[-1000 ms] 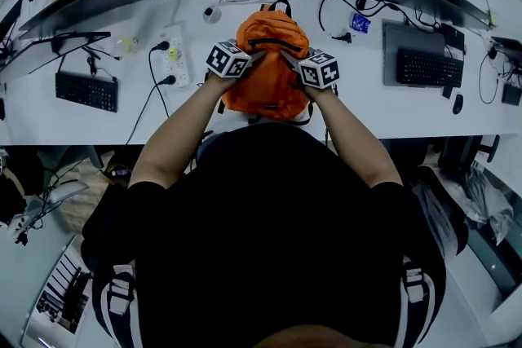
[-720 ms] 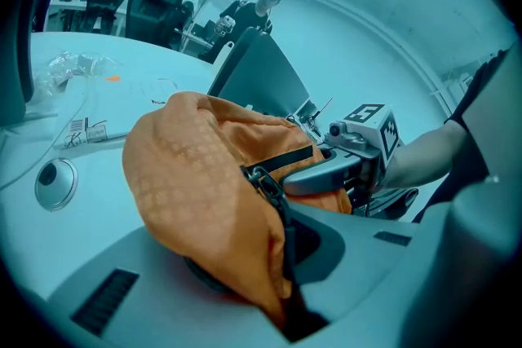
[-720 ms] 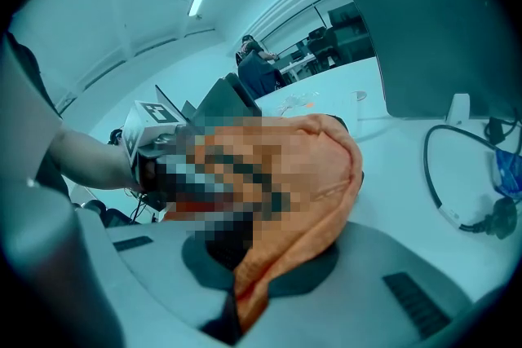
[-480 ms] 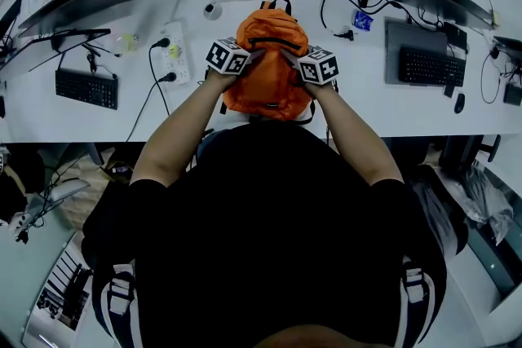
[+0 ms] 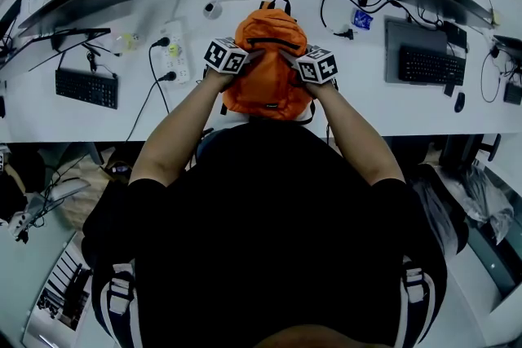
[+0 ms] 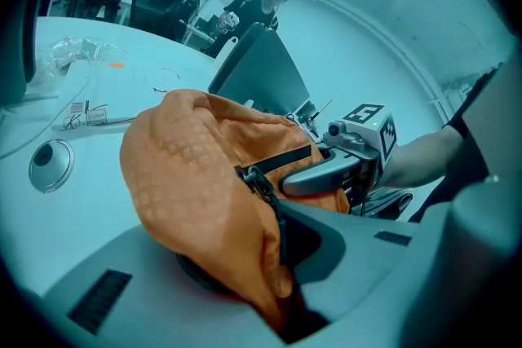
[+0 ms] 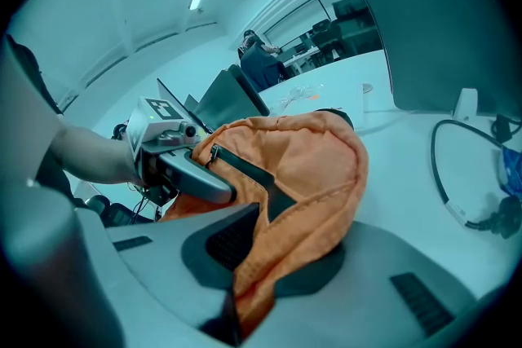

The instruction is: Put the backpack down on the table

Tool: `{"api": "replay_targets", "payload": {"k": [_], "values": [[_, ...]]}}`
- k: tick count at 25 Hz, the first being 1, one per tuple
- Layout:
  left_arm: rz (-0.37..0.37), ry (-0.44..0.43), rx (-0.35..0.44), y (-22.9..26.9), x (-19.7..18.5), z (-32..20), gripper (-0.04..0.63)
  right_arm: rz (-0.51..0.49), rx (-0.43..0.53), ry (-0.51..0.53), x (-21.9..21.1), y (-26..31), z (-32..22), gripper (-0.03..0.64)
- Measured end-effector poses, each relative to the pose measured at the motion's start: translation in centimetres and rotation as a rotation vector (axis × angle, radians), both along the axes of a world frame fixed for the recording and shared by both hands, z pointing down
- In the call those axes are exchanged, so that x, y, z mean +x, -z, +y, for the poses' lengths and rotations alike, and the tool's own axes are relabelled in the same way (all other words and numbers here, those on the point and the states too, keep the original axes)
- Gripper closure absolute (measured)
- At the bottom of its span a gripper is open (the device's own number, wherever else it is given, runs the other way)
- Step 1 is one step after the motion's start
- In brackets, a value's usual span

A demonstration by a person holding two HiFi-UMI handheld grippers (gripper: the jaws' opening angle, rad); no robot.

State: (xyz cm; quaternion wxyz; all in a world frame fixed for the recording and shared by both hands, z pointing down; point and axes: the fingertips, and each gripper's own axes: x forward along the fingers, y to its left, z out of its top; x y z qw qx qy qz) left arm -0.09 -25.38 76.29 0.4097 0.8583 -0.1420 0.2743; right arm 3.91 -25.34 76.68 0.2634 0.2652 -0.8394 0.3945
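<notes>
Head view shows the left gripper [image 5: 254, 55] and right gripper [image 5: 287, 57] each pinching top fabric of the orange backpack [image 5: 265, 81] with closed fingers, apparently to steady it upright at the bench [image 5: 367, 106].

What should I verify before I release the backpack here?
1. Left tool shut on backpack fabric: ok.
2. Right tool shut on the fabric: ok.
3. Backpack over the table, inside its near edge: ok.
4. Backpack base resting on the table: cannot tell.
5. Power strip apart from the backpack: ok.
</notes>
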Motion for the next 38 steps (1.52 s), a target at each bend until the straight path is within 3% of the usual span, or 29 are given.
{"api": "replay_targets", "payload": {"k": [11,19,28,38], "values": [[0.011,0.047,-0.041,-1.0,-1.5,0.6,0.346,0.008,-0.070,-0.013,0.9,-0.9,1.0,0.370],[0.013,0.106,-0.057,-1.1,-3.0,0.9,0.252,0.000,-0.088,-0.060,2.3,-1.2,1.2,0.301],[0.004,0.196,-0.053,-1.0,-5.6,0.6,0.219,-0.005,-0.072,-0.089,3.4,-0.6,1.7,0.270],[-0.008,0.248,0.043,0.8,-7.5,0.5,0.219,0.015,-0.024,-0.128,5.2,0.8,2.7,0.270]]}}
